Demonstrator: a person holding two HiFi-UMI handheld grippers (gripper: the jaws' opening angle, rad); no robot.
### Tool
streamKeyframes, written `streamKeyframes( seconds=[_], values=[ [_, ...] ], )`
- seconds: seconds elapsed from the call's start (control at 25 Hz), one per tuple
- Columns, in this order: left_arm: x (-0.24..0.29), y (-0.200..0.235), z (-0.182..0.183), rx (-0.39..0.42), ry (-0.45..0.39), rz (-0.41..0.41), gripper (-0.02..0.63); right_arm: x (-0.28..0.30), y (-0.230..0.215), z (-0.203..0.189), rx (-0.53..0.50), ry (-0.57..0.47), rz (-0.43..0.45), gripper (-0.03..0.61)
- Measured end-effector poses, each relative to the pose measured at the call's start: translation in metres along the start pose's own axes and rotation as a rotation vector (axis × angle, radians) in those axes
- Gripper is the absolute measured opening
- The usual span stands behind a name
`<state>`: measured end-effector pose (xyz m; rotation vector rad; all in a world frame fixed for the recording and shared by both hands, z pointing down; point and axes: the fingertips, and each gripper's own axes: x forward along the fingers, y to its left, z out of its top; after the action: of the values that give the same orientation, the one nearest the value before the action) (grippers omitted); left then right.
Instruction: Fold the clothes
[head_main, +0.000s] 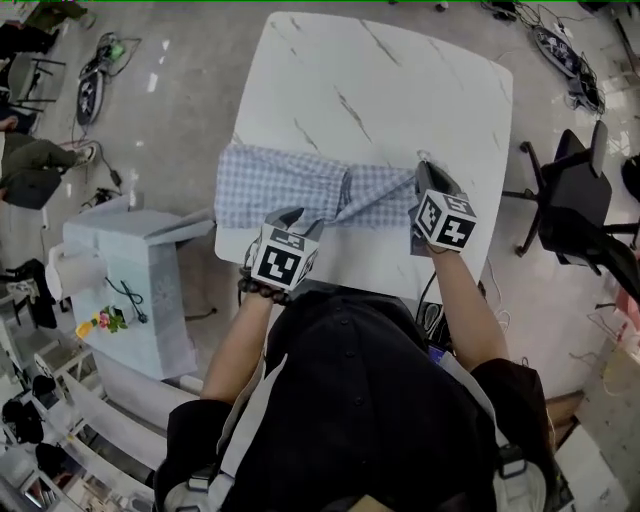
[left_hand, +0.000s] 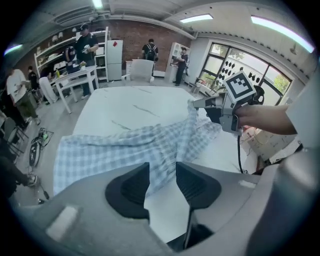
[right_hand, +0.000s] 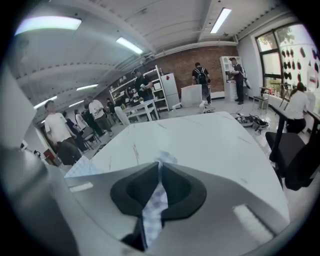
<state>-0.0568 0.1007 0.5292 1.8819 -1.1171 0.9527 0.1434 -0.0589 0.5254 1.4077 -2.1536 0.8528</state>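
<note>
Black top (head_main: 370, 400) of the person fills the near side of the head view, with both forearms reaching out over the table's near edge.

- Checked cloth (head_main: 265, 185): lies across the near half of the table (head_main: 380, 90). It is flat toward the table's left edge and gathered and twisted toward its right.
- Right gripper (right_hand: 159, 187): jaws pressed together on a strip of the cloth, holding that end up off the table near its right edge.
- Left gripper (left_hand: 162, 175): jaws spread. A point of cloth lies in the gap, but the pads are not pinching it.
- Handling, as judged: thin, light and limp. It will likely sag between holds and slide on the smooth tabletop. Take it at a hem or corner, one at each end, and keep it taut.
- Unclear: what kind of garment it is, and how many layers the right gripper has. The cloth's near edge is hidden under the marker cubes.
</note>
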Motion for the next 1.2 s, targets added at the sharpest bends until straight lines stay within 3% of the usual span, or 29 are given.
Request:
streamKeyframes(
  seconds=[0.2,0.48,0.96,1.2],
  values=[
    [0.026,-0.043,0.024,0.124,0.027,-0.091,0.175,-0.044,-0.028,-0.037,0.103,0.012,-0.039,0.025],
    [0.045,-0.073,0.032,0.229,0.061,-0.137,0.172,-0.076,-0.045,-0.070,0.184,0.018,-0.076,0.023],
    [0.058,-0.083,0.030,0.288,0.104,-0.164,0.172,-0.092,-0.066,-0.125,0.201,0.117,-0.148,0.026],
    [0.063,-0.098,0.043,0.332,0.095,-0.195,0.172,-0.108,-0.086,-0.109,0.251,0.050,-0.160,0.167]
  ],
)
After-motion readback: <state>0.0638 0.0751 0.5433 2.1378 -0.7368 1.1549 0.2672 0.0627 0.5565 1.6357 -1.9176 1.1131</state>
